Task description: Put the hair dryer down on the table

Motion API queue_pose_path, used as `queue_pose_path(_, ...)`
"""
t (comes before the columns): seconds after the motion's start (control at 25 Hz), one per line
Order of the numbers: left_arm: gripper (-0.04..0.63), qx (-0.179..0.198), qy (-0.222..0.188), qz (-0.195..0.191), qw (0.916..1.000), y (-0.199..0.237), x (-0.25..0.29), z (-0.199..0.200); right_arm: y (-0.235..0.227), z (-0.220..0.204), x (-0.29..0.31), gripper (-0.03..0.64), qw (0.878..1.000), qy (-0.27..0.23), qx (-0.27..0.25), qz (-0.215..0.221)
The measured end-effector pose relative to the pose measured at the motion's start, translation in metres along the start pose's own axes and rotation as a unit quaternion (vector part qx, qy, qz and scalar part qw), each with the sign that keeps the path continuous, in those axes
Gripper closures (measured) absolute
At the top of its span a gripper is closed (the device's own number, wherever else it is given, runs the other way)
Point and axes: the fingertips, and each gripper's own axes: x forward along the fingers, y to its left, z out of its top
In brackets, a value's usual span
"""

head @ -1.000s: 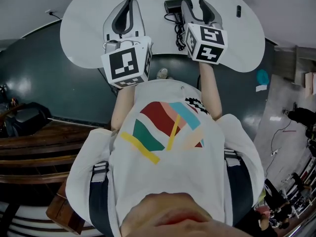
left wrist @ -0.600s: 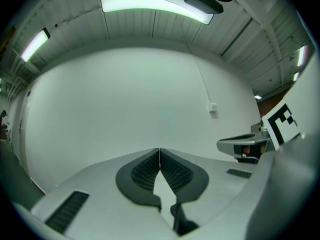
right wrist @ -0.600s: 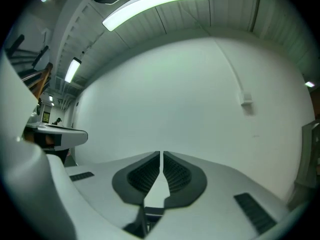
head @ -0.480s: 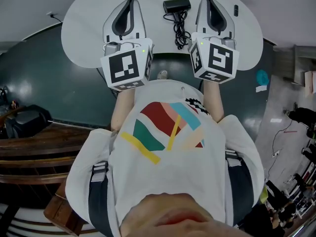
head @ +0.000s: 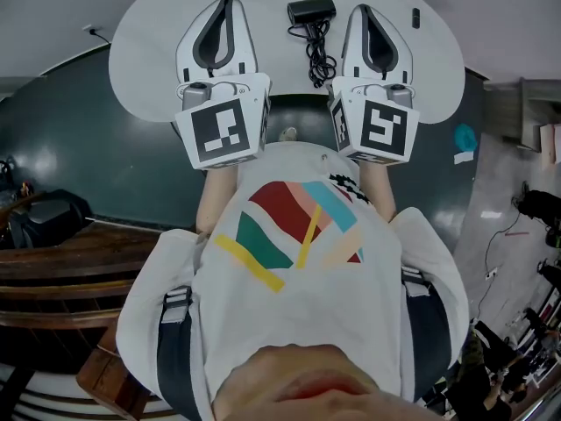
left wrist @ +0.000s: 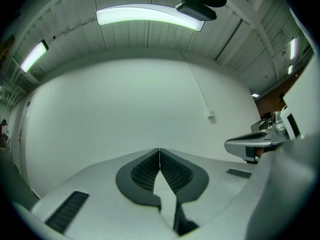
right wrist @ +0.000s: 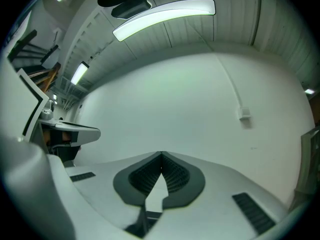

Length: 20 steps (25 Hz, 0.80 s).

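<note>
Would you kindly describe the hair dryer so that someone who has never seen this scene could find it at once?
Look at the white round table in front of the person. Toward its far edge, between the left gripper and the right gripper, lies the hair dryer. It is the only black item with a coiled cord trailing toward the person; both grippers are white.

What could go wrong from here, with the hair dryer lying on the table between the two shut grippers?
1. The cord lies in a loose tangle close beside the right gripper. A sideways sweep could snag it and drag the hair dryer.
2. The hair dryer sits toward the far side of the table, so a tug or nudge might push it nearer that edge.
3. Both grippers are shut and empty, the left gripper too, so neither could catch it quickly.
</note>
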Motion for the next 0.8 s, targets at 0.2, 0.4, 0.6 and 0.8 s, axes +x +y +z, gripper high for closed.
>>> queue_pose_path(0.2,0.580,0.001,0.000,0.002,1.0000,-0.0027,-0.0003,0.0007,-0.0030,-0.0066,0.0007,0.606,1.000,0.009,0.003,0.003)
queue_pose_path(0.4,0.579,-0.002,0.002,0.003,1.0000,-0.0019,-0.0011,-0.0010,-0.0041,-0.0093,0.0011,0.606,1.000,0.009,0.006,0.003)
queue_pose_path(0.6,0.579,-0.001,0.000,0.004,1.0000,-0.0042,-0.0034,-0.0003,-0.0052,-0.0072,-0.0019,0.606,1.000,0.005,0.006,0.004)
queue_pose_path(0.8,0.580,-0.003,-0.006,0.007,1.0000,-0.0047,-0.0053,0.0032,-0.0064,-0.0033,-0.0038,0.606,1.000,0.003,0.006,0.003)
